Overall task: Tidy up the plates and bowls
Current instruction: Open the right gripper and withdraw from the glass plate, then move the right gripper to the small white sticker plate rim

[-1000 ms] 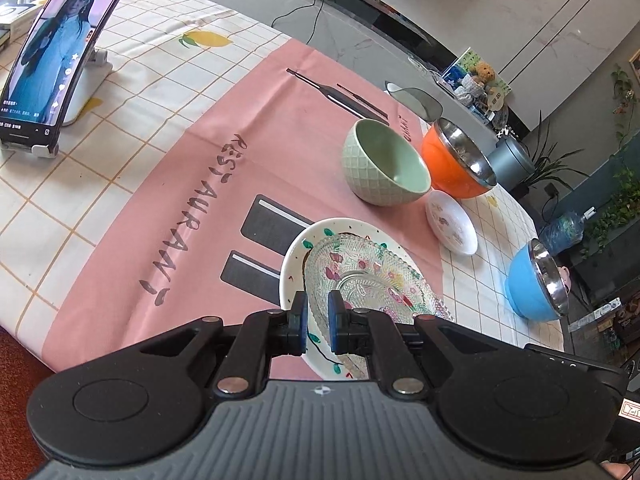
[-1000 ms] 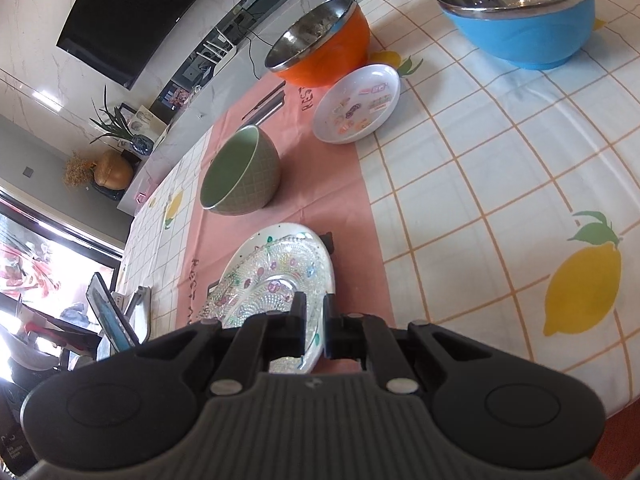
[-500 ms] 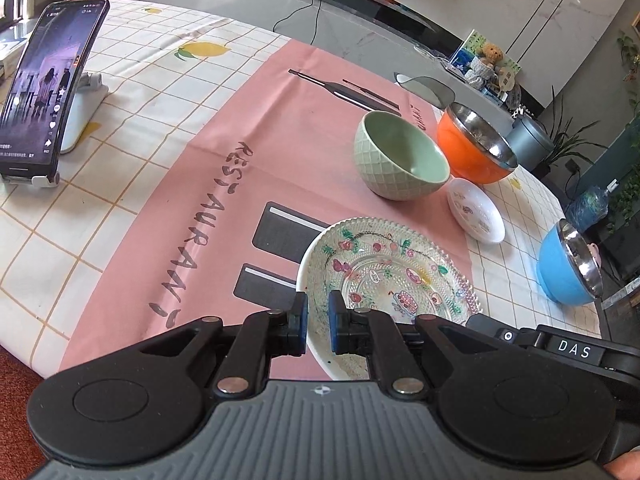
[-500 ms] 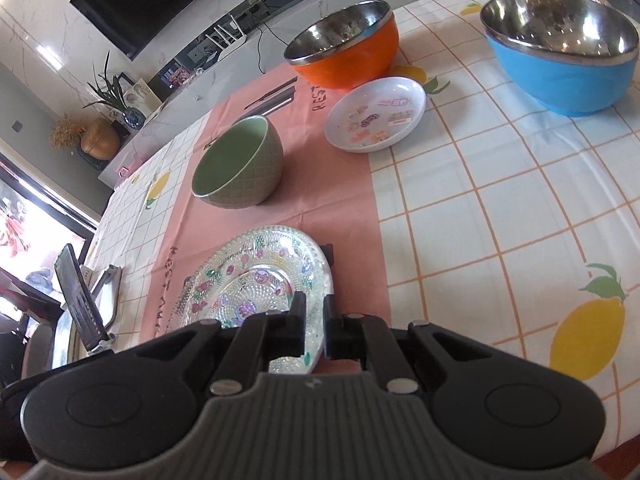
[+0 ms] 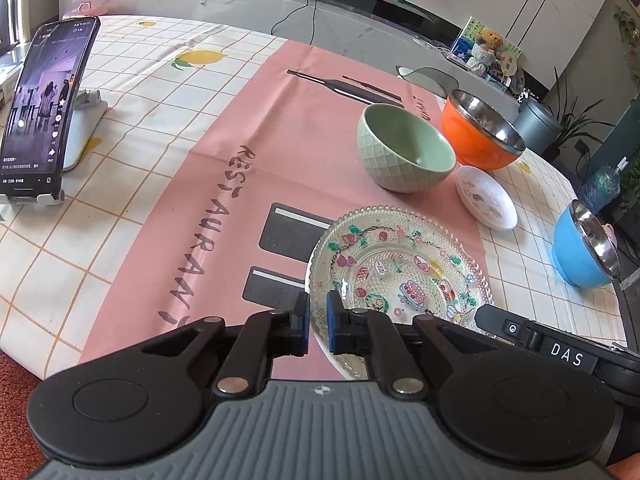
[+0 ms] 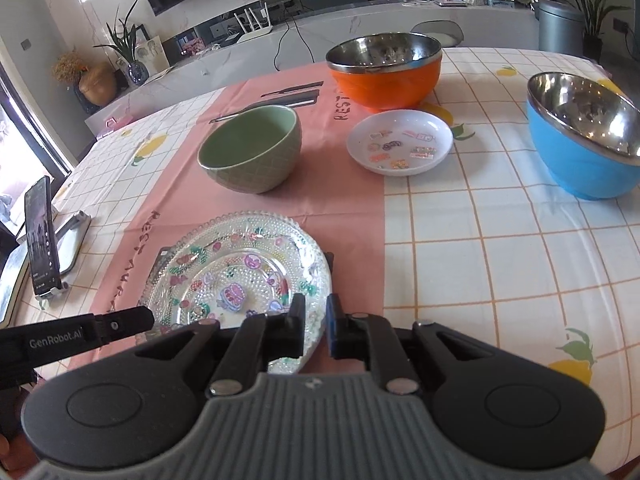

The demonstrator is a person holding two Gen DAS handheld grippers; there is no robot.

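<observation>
Glass plate [image 5: 400, 268] rim is clamped at its near left edge by the left hand-held gripper [image 5: 317, 322], whose jaws are nearly closed on it. At the near right edge, the right hand-held gripper [image 6: 316, 326] is seen with jaws opening, the rim lying between them. The plate rests on the pink cloth [image 5: 224, 184] covering the bench [image 6: 500, 240]. Three bowls are counted: green [image 6: 250, 152], orange [image 6: 384, 68], blue [image 6: 580, 136]. One small white dish [image 6: 400, 142] lies between them. One phone [image 5: 44, 108] stands at the left.
</observation>
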